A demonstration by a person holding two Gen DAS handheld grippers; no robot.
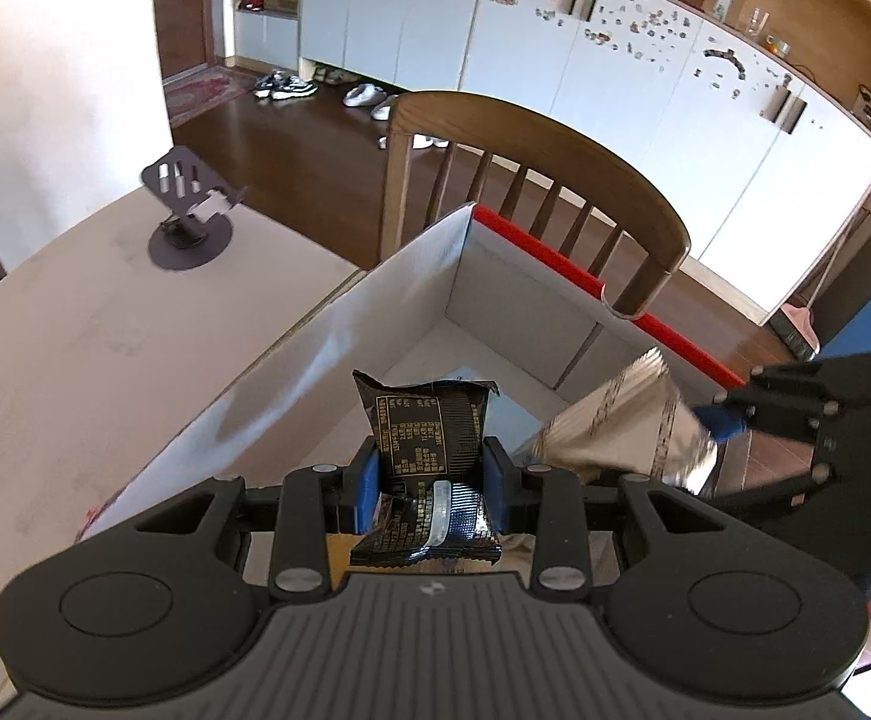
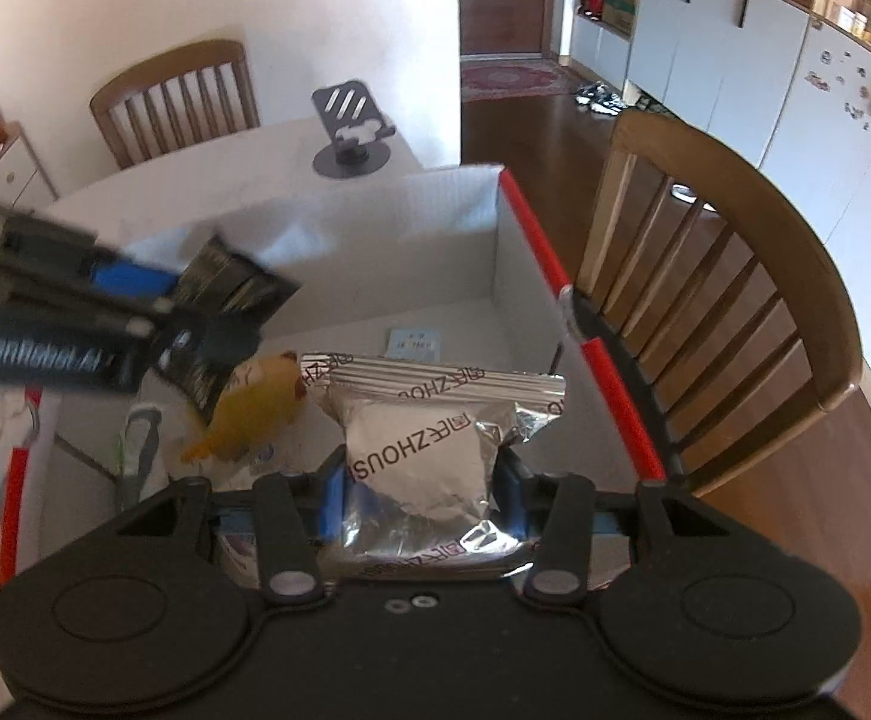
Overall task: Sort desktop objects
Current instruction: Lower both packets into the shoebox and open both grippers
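Snack packets are sitting in both grippers above an open white cardboard box [image 1: 339,348] with a red rim strip. The left gripper [image 1: 432,483] is clamping a black packet [image 1: 429,432] with gold print between its blue pads, the packet standing upright and poking out toward 12 o'clock over the box's interior. In the same view the right gripper [image 1: 717,426] is reaching in from 3 o'clock, pinching a silver foil packet [image 1: 621,426] that is hanging tilted over the box's right side.

From the right wrist view, the right gripper [image 2: 420,492] is squeezing the silver foil packet [image 2: 429,420], printed with dark letters, its crimped top edge pointing toward 12 o'clock. The left gripper [image 2: 159,294] is coming in blurred from 9 o'clock, gripping the black packet [image 2: 231,282] over the box [image 2: 375,240]. Below it, at about 10 o'clock from the foil packet, a yellow plush toy [image 2: 255,408] is lying inside the box, and a small pale blue card [image 2: 414,348] is resting on the box floor at 12 o'clock.

The box is standing on a pale table [image 1: 75,330], near its edge. A dark grey phone stand [image 1: 189,204] is sitting on the table at 10 o'clock in the left view, well apart from the box. A wooden chair [image 1: 555,180] is standing just beyond the box's red-rimmed side.
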